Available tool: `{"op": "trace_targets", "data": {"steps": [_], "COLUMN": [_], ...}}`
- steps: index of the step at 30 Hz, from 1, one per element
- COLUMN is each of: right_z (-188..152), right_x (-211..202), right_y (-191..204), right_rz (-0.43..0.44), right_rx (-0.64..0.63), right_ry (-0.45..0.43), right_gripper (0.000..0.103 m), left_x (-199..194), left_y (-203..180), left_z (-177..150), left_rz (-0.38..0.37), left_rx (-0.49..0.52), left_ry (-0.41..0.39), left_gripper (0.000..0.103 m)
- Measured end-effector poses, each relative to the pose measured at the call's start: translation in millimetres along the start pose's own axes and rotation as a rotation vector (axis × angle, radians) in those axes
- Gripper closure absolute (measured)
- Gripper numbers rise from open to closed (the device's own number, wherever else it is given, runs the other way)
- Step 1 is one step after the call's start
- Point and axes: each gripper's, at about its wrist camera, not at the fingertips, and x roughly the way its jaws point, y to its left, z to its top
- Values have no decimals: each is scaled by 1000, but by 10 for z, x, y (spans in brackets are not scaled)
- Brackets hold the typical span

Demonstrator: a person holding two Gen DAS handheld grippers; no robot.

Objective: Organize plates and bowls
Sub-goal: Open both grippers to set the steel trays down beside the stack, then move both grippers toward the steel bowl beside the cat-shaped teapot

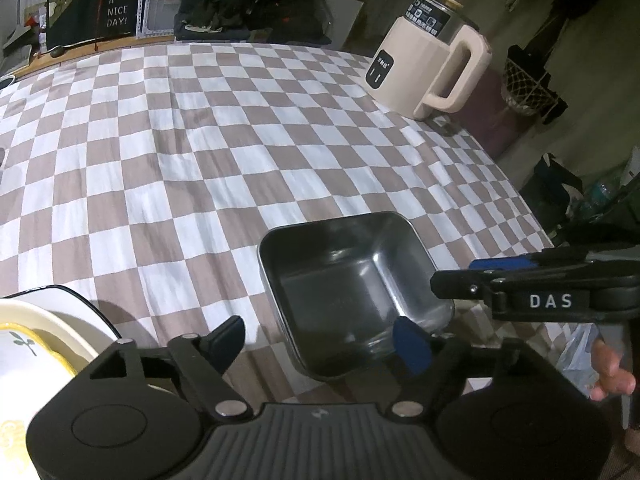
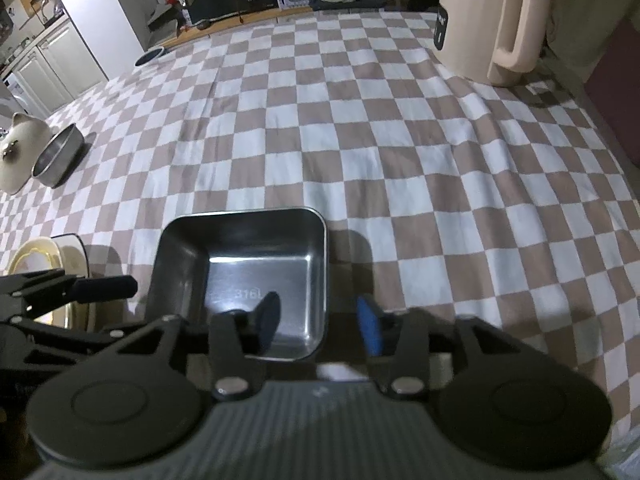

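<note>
Item: square steel tray (image 2: 244, 280), on checked cloth (image 2: 360, 140), six o'clock. Left gripper (image 1: 320, 344) released beside it; right gripper (image 2: 316, 324) released, straddling its corner. Risk: a rising finger snags the rim, tipping it.

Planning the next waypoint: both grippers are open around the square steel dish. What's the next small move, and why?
Probably lift the right gripper clear and back. Its fingers straddle the near wall of the square steel dish without pressing it, and the dish sits flat on the checkered cloth. The left gripper is open too, beside the stacked plates.
</note>
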Motion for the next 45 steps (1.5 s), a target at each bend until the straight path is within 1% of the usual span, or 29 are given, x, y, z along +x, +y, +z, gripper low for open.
{"op": "trace_targets", "data": {"steps": [1, 3, 4, 6, 9, 12, 16, 20, 25, 28, 35, 45], "right_z": [-12, -28, -36, -56, -91, -124, -138, -96, -18, 31, 175, 476], "right_x": [-27, -67, -85, -132, -212, -279, -359, -376, -393, -384, -285, -78], "right_y": [-5, -26, -41, -63, -93, -102, -96, 16, 196, 308, 682, 1357], "right_rz": [-5, -15, -18, -24, -34, -42, -46, -50, -54, -54, -14, 81], "right_rx": [2, 11, 17, 27, 35, 42, 60, 57, 56, 46, 1, -85], "right_ry": [-8, -21, -26, -36, -52, -66, -85, -115, -156, -179, -221, -268], "right_gripper": [41, 31, 29, 16, 6, 1, 0, 0, 0, 0, 0, 0], "left_x": [-22, -64, -87, -134, -201, -278, -395, -545, -745, -889, -1225, -1595], "left_y": [0, -1, -1, 3, 18, 35, 62, 135, 353, 533, 1023, 1723], "left_z": [-3, -8, -8, -11, -13, -8, 10, 15, 36, 56, 40, -92], "left_rz": [-1, -1, -3, -5, -6, 0, -2, 10, 22, 40, 80, 154], "left_rx": [2, 7, 9, 11, 7, 5, 3, 11, -37, -72, -170, -287], "left_ry": [-4, -13, -18, -27, -39, -55, -67, -105, -144, -175, -234, -288], "left_gripper": [14, 8, 6, 2, 0, 0, 0, 0, 0, 0, 0, 0]}}
